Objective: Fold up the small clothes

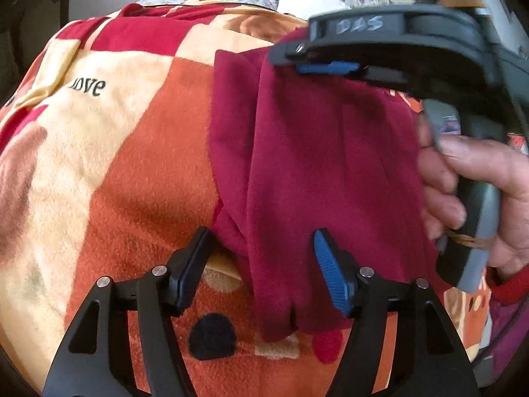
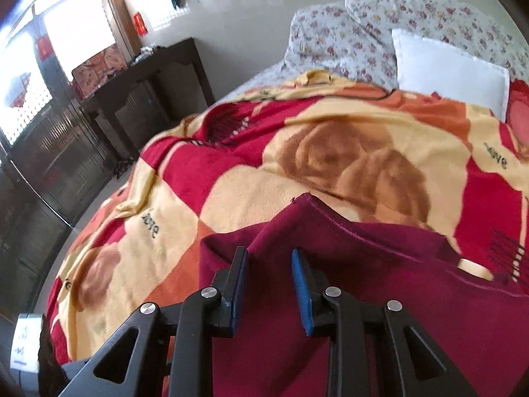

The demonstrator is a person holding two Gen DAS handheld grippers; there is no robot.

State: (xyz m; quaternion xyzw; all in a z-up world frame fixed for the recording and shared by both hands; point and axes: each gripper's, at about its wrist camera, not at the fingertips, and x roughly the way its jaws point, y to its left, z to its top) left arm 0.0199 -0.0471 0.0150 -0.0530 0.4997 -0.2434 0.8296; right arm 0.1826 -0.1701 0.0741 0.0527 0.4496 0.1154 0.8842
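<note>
A dark maroon garment [image 1: 314,165] lies lengthwise on the patterned blanket [image 1: 132,165], folded into a long strip. My left gripper [image 1: 261,231] stands open at its near end, with the cloth's left edge between the wide-apart jaws and neither pad pressing it. My right gripper [image 1: 291,63], held by a hand [image 1: 463,182], hovers over the garment's far end. In the right wrist view the right gripper [image 2: 268,251] shows a narrow gap between its pads. The maroon garment [image 2: 363,297] lies flat beneath them, with one corner pointing away.
The blanket [image 2: 330,152] covers a bed. Floral pillows [image 2: 347,33] and a white pillow [image 2: 453,72] lie at its head. A dark wooden table [image 2: 148,79] stands past the bed's left side, near a barred door [image 2: 49,132].
</note>
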